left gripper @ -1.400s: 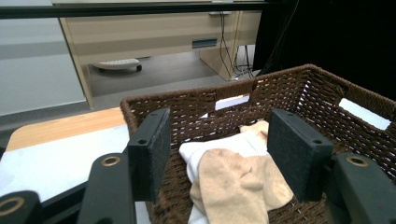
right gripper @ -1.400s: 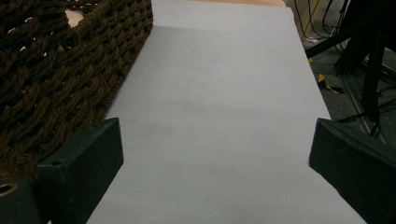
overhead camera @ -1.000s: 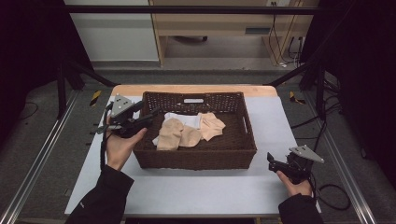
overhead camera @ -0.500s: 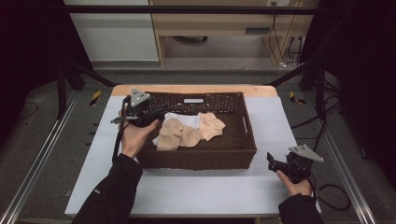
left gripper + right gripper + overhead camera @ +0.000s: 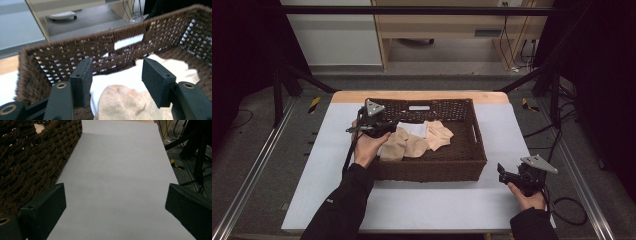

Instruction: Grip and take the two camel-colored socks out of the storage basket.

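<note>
A brown wicker basket [image 5: 432, 169] stands mid-table and holds beige cloths [image 5: 404, 145], a white cloth [image 5: 414, 129] and a peach cloth [image 5: 439, 135]. My left gripper [image 5: 379, 129] hangs open over the basket's left end. In the left gripper view its jaws frame a beige cloth [image 5: 120, 102] lying on the white cloth [image 5: 125, 77], with nothing between the pads and the basket wall [image 5: 62, 57] behind. Off the basket's right front corner, my right gripper [image 5: 506, 175] rests low with its jaws wide open [image 5: 115, 207] over bare table; the basket's side [image 5: 30, 157] is to its left.
The white table [image 5: 437, 205] has free room in front of and to the right of the basket. A wooden strip [image 5: 422, 95] runs along the far edge. Metal rails and cables lie on the floor beyond both table sides.
My left gripper has moved from outside the basket's left wall to over its left end, above the beige cloths. The right gripper has stayed put.
</note>
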Available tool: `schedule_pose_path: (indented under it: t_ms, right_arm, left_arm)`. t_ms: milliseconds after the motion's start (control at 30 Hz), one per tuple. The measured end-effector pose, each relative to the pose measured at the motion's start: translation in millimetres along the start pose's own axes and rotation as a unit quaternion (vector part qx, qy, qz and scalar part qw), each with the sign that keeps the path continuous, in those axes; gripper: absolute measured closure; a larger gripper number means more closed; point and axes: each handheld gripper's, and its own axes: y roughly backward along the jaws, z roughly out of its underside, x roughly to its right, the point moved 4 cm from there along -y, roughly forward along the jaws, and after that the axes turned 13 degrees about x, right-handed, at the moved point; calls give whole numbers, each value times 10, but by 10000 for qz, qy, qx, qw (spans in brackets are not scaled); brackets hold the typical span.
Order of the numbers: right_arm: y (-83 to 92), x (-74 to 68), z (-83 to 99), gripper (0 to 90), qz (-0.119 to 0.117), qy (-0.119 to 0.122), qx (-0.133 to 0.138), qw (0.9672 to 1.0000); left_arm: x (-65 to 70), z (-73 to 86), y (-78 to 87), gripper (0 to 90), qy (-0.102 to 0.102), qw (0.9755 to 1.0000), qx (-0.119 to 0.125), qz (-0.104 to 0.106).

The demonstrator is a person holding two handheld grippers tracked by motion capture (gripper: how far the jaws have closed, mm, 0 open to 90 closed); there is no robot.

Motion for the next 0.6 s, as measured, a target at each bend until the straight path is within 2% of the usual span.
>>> schedule_pose_path:
  t_ms: [133,167,267,467,600]
  right_arm:
    - [-3,-1,4,37,0,0,-25,10000]
    - [-4,-2,5,37,2,-3,-26,10000]
    - [-6,-3,6,37,-3,0,-31,10000]
    - [-16,-8,12,38,-2,14,-66,10000]
    - [-20,-10,15,39,-8,33,-81,10000]
  left_arm:
    - [-18,162,-63,409,6,9996,-288,-19]
    - [-18,162,-63,407,6,9996,-288,-19]
    - [-18,247,-86,402,-14,9988,-486,-22]
    - [21,306,-119,388,-104,9976,-683,21]
    - [37,350,-143,379,-204,9965,-810,-25]
